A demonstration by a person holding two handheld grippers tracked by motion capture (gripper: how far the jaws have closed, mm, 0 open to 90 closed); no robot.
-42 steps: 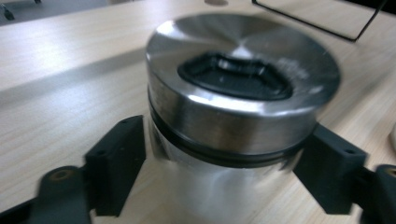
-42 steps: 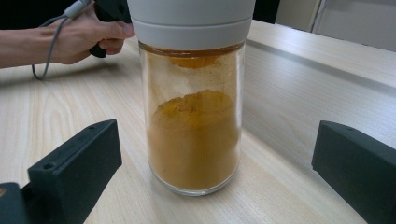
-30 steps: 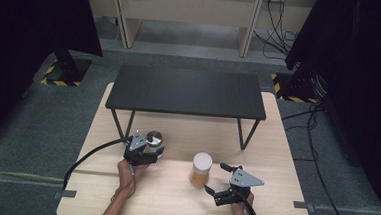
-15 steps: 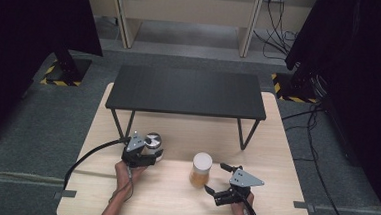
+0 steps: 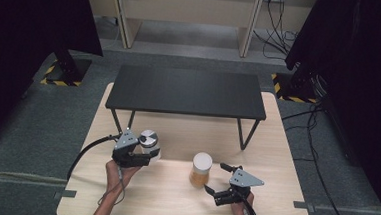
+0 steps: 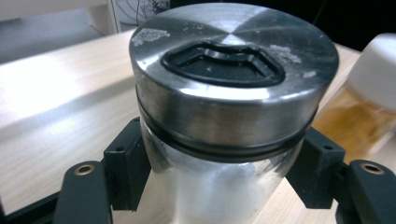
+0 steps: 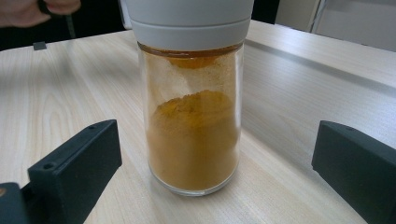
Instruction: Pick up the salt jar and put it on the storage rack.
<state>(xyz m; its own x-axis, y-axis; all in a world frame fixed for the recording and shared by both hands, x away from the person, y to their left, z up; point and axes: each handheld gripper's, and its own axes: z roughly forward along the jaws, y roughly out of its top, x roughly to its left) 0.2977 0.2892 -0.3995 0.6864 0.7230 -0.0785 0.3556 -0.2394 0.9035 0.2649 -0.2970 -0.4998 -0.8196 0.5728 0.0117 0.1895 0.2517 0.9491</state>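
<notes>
**Two jars, one gripped, one between open tongs**

The table [image 5: 276,143] carries a low black shelf [image 5: 187,91] across its far half; it stands well beyond both jars and blocks nothing. Your left tongs [image 5: 148,152] are clamped on the steel-lidded jar [image 6: 233,93], pads below the lid, jar upright, at the near left. The white-capped spice jar [image 5: 200,169] stands upright on the table near the middle, just left of your right tongs [image 5: 215,178]. Those tongs gape wide, level with the jar's glass body, its long axis vertical. Your right hand is the nearer; judged so, a short advance would bring the pads to either side.
</notes>
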